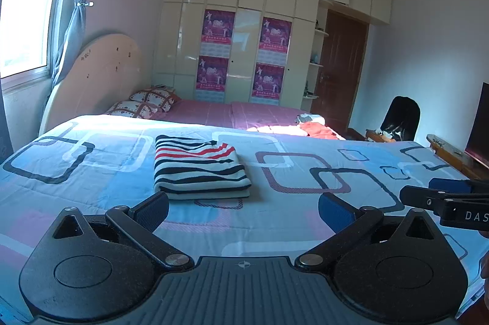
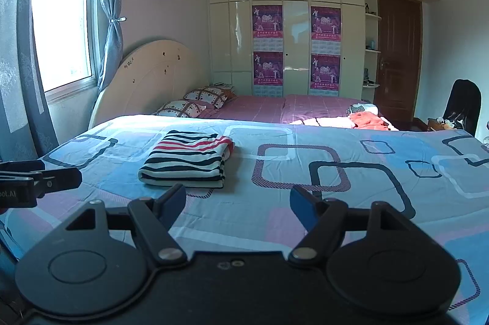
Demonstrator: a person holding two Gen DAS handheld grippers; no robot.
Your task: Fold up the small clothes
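You are working with two grippers and one folded garment: your left gripper [image 1: 243,210] and your right gripper [image 2: 238,202] are both standing released, jaws spread wide with nothing between the blue pads, hovering over the near part of the bed. The single striped garment [image 1: 198,169] is lying folded into a neat rectangle on the quilt, just beyond your left gripper's fingertips and ahead-left of the right one, touching neither. It is showing white cloth with dark navy stripes and a few red ones near its far edge, layers stacked evenly. The quilt [image 1: 305,218] under it is spreading blue, pink and white with rounded square outlines. Farther back two pillows [image 1: 146,105] are sitting by a rounded headboard [image 1: 104,74], and a small heap of orange and white clothes [image 1: 308,126] is lying in a sunlit patch. Four magenta posters [image 1: 241,59] are hanging on the cream wardrobe, beside a brown door [image 1: 342,65].
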